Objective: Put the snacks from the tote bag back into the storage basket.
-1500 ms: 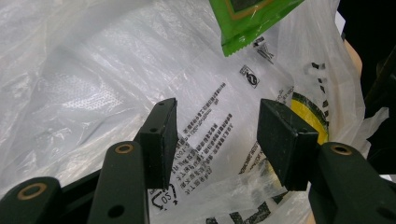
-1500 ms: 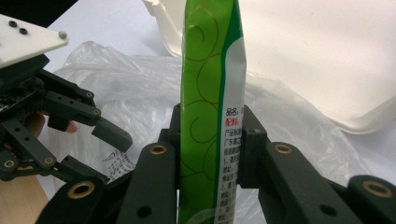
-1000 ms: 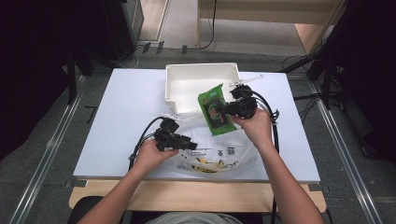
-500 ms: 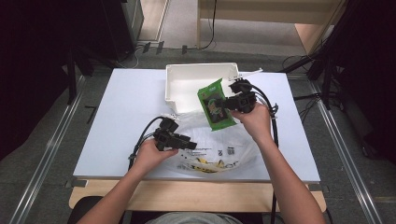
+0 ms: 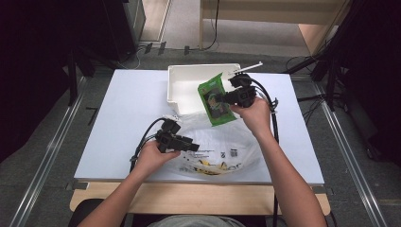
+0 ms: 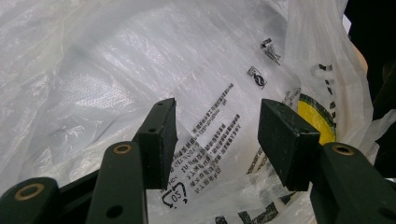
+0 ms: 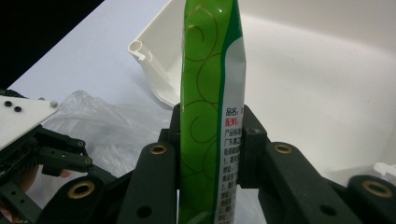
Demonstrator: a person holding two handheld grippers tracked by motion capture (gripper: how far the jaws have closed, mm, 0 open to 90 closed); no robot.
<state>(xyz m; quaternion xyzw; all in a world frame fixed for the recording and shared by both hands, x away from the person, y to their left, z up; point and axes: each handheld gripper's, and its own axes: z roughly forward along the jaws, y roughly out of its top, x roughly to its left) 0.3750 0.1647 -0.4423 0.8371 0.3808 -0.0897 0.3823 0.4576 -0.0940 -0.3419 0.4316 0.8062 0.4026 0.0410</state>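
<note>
A: Report the right gripper [image 5: 226, 98].

B: Its jaws are clamped on a green snack pouch [image 5: 216, 99]. In the high view, the pouch is held off the table, above the near edge of the white plastic bin [image 5: 189, 75], which lies at 12 o'clock on the white table [image 5: 123, 109]. In the right gripper view, the pouch [image 7: 212, 112] stands edge-on between the pads.

A: Report the left gripper [image 5: 193, 146].

B: Its jaws stand apart, pressing nothing. It rests at 7 o'clock, against the clear printed plastic bag [image 5: 222, 146]. In the left gripper view, the bag [image 6: 140, 70] lies beyond the parted fingers [image 6: 161, 140].
</note>
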